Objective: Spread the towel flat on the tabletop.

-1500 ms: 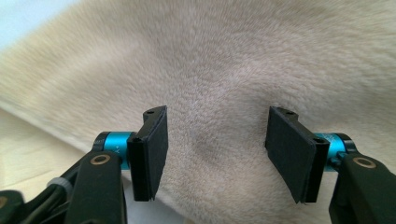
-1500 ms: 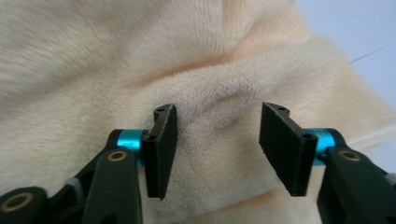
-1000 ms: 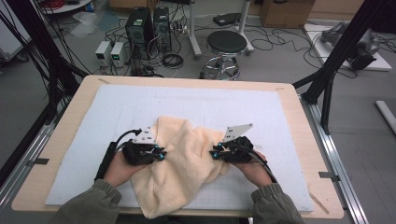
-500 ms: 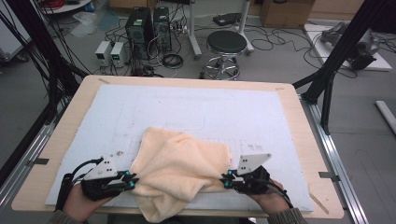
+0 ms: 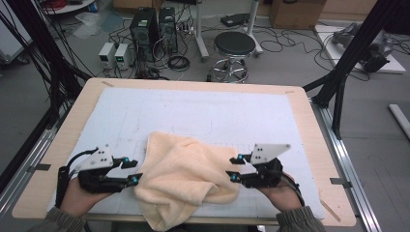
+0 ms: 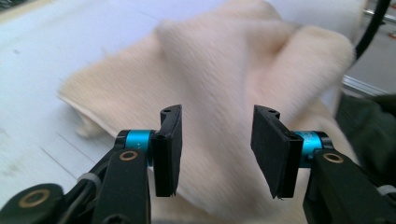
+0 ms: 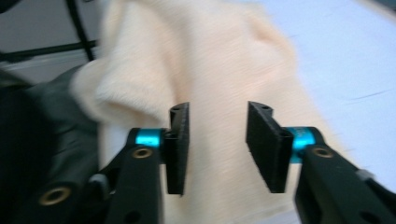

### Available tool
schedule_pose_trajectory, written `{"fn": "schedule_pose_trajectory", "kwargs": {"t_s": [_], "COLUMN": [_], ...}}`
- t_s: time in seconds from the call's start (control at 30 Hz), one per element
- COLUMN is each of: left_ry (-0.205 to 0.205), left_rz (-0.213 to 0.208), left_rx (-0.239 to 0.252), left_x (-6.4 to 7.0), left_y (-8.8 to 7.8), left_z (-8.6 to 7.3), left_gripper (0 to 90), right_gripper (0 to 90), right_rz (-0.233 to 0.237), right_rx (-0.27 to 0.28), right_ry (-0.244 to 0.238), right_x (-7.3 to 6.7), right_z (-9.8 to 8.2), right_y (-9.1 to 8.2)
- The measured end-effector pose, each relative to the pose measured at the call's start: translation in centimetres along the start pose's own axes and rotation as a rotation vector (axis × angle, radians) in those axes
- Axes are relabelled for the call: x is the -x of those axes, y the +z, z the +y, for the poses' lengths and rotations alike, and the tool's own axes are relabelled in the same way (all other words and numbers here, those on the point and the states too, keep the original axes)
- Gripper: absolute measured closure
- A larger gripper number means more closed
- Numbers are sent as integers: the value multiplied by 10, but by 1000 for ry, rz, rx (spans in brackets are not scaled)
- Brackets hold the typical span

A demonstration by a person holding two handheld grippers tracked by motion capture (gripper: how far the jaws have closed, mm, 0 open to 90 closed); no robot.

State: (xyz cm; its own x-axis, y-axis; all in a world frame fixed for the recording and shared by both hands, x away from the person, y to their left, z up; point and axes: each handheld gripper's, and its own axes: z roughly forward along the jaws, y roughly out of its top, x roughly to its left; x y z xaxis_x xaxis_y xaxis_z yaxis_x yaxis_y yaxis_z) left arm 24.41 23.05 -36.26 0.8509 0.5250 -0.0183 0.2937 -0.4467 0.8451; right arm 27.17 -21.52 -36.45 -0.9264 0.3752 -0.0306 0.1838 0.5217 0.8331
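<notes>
Cream terry towel (image 5: 186, 181), softly rumpled

even, soft light; gripper views blurred beyond the jaws.

Black stool (image 5: 234, 45) beyond the table, computer towers (image 5: 155, 26) (on the floor), cardboard box (image 5: 293, 12)

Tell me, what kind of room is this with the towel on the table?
Most likely a robotics or research lab, not a home. Computer towers with tangled cables stand on the floor beyond the table, black frame struts flank it, and a person works a cream towel with hand-held grippers.
</notes>
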Motion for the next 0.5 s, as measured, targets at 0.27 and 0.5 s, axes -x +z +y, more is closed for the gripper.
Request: {"fn": "schedule_pose_trajectory", "kwargs": {"t_s": [0.27, 0.5], "left_ry": [-32, -46], "left_rz": [34, -2], "left_rx": [-117, -213], "left_x": [-41, -46], "left_y": [72, 108], "left_z": [6, -16], "left_gripper": [439, 535], "right_gripper": [363, 513], "right_rz": [-43, 60], "right_rx": [-75, -181], "right_ry": [89, 152], "right_x": [46, 60], "right_z": [-5, -21], "right_y": [53, 85]}}
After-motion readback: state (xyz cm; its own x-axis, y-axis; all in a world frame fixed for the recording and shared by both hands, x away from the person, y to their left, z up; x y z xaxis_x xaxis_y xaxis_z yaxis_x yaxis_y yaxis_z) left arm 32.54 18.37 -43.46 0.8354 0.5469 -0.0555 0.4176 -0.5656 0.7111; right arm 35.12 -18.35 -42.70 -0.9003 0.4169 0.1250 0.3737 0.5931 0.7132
